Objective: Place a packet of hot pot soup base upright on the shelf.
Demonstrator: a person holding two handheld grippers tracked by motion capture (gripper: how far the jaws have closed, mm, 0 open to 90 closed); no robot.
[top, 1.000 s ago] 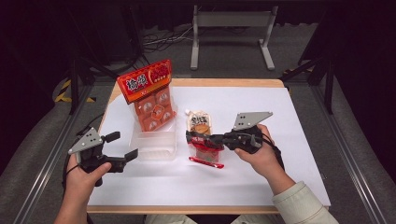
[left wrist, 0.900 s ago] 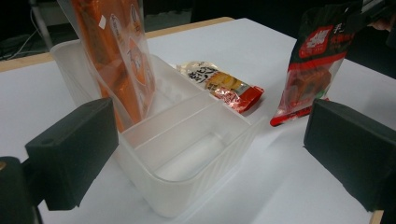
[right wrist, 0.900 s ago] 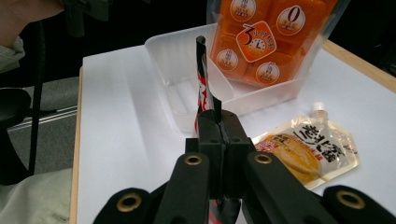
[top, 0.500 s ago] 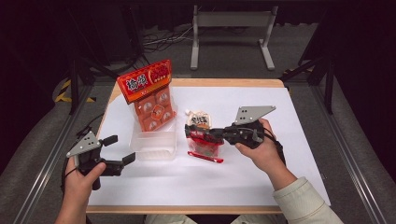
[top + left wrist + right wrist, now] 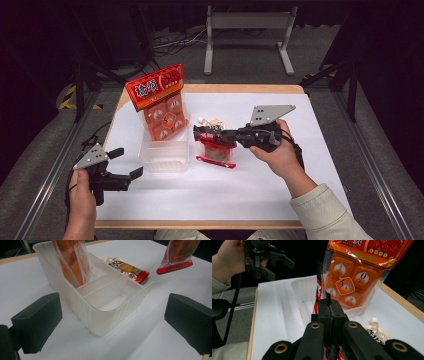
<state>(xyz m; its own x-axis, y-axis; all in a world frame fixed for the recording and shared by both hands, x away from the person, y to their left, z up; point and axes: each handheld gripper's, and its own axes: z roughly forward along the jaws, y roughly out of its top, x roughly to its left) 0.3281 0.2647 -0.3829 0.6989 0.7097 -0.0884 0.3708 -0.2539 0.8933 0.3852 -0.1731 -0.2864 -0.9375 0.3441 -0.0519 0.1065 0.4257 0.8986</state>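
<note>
Clear plastic bin [image 5: 165, 156] on white tabletop [image 5: 280, 190], divided into compartments. Large orange snack bag [image 5: 161, 107] standing upright in far compartment, red header card on top, tilted slightly. Small pale snack packet [image 5: 211, 122] lying flat on tabletop just beside bin. Grey metal stand [image 5: 248, 35] on floor beyond tabletop. Loose cables [image 5: 172, 42] on floor near stand.

Orange-red snack bag [image 5: 161, 107]; translucent white box [image 5: 165, 156]; red packet [image 5: 216, 150]; black tongs [image 5: 198, 133].
</note>
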